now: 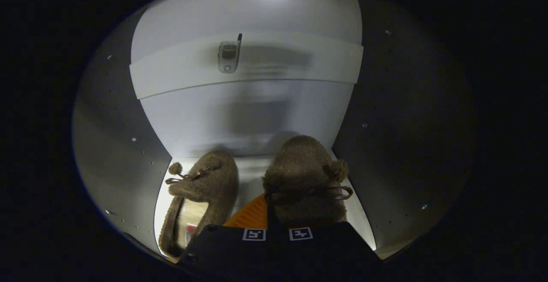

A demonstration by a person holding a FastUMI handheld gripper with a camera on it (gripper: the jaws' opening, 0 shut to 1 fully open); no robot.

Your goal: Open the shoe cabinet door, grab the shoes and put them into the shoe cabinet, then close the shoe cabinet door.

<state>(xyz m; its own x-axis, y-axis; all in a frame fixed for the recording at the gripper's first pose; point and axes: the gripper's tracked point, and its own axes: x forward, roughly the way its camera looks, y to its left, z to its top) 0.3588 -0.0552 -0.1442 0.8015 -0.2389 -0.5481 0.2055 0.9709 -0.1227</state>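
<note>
I am looking into the white shoe cabinet (257,115). Two brown fuzzy slippers with pompom laces are inside it. The left slipper (201,192) lies flat on the cabinet floor (250,175), toe toward the back wall, its pale lining showing. The right slipper (306,175) is raised and tilted, right at my fingertips. My gripper (270,213) is nearly closed, with the slipper's rim pinched between the two fingers. The slipper's heel end is hidden behind the fingers.
A white shelf (291,66) crosses the cabinet above the slippers, with a small metal fitting (229,56) on its front. Grey side walls (124,145) with small pin holes stand close on both sides. A narrow strip of floor separates the two slippers.
</note>
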